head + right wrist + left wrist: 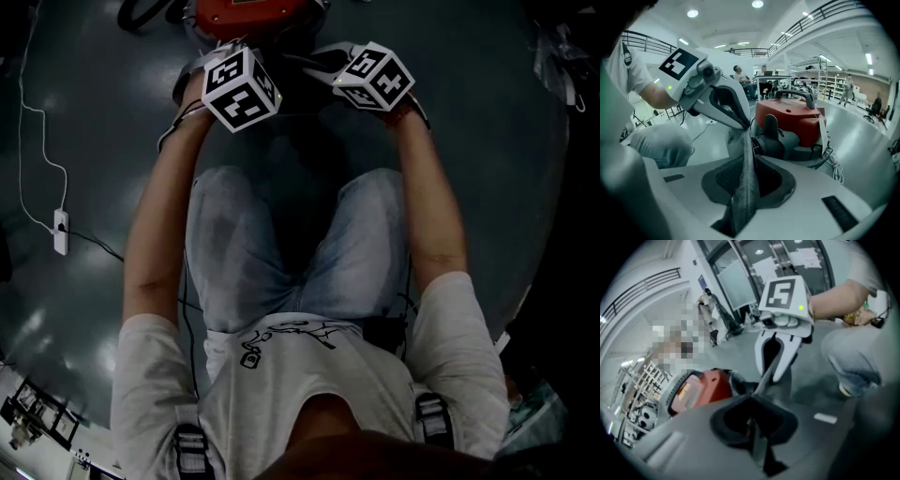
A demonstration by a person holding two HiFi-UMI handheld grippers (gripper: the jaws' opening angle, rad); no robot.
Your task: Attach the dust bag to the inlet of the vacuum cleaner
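The vacuum cleaner [792, 117] is showing bright red on top, dark grey below. The dust bag [745, 187] is looking plain grey and kinda woven. Left tool [743, 123] and right tool [776, 373] are sporting white shells and black-and-white square-pattern cubes [242, 87]. The person is wearing faded light-blue jeans [244, 244] and a white shirt [309, 394] with a black doodle.

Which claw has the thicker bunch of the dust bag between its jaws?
The right claw: a thick grey fold of the dust bag fills its jaws, while the left claw pinches only a thin edge.
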